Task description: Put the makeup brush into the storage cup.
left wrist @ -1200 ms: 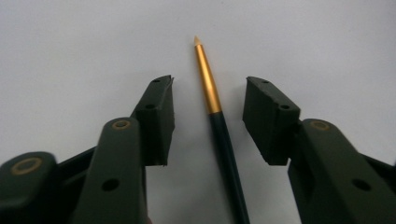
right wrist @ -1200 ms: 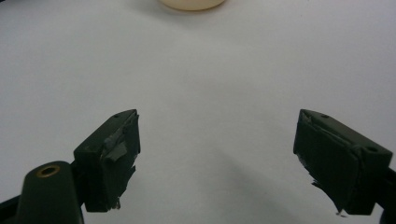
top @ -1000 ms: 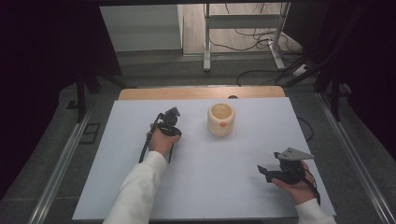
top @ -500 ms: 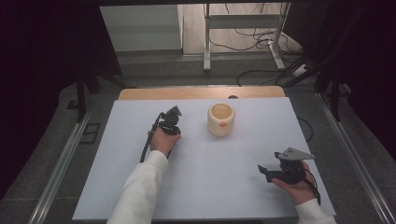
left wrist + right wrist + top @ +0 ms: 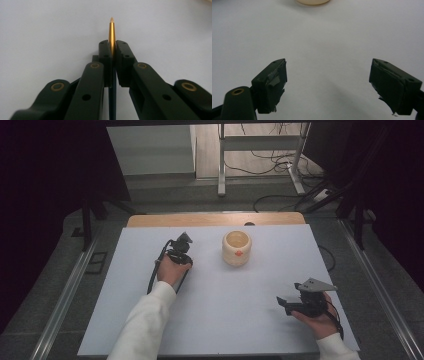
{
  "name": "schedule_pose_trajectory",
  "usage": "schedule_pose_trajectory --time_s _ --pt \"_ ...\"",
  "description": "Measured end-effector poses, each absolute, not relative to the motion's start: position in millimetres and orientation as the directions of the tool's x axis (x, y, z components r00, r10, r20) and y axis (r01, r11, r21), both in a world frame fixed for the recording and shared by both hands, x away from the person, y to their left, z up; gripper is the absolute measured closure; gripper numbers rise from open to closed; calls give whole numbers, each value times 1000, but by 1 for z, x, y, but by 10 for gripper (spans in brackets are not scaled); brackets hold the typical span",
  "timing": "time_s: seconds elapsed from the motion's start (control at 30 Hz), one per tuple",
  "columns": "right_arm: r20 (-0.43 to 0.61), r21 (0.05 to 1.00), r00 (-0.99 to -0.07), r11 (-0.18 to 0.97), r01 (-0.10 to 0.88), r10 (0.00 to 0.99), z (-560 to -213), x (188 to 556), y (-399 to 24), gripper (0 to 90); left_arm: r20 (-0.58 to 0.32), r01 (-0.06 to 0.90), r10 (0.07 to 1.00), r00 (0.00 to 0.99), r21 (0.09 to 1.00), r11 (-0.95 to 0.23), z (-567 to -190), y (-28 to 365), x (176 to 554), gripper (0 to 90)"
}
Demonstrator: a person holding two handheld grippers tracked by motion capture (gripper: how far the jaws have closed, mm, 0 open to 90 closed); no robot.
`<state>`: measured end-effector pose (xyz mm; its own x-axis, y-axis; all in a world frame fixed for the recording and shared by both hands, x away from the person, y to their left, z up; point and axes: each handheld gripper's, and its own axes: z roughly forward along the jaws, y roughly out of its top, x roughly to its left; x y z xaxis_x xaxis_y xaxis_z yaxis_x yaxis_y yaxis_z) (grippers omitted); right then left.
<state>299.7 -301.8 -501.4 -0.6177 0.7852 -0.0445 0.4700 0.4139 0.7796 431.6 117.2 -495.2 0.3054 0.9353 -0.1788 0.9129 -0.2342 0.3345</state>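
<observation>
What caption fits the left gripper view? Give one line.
Left hand-held gripper shut on a gold-tipped pen above the white table.

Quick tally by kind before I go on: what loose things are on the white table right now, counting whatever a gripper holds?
Cream cup with an orange mark, standing on the white table: 1
Gold-tipped pen, clamped in the left gripper: 1
Total: 2

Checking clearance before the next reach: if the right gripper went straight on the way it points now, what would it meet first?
Probably the cream cup: the right gripper, open, has only bare white table ahead, though depth is unclear.
</observation>
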Motion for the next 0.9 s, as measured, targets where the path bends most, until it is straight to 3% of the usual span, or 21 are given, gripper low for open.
schedule_pose_trajectory --time_s 0.47,0.9 --pt "-46 778 -615 414 472 787 -502 300 -301 154 -214 856 898 384 447 -260 -459 140 408 841" --pt "-48 777 -614 416 473 787 -502 300 -301 154 -224 832 883 412 488 -265 -452 148 396 841"
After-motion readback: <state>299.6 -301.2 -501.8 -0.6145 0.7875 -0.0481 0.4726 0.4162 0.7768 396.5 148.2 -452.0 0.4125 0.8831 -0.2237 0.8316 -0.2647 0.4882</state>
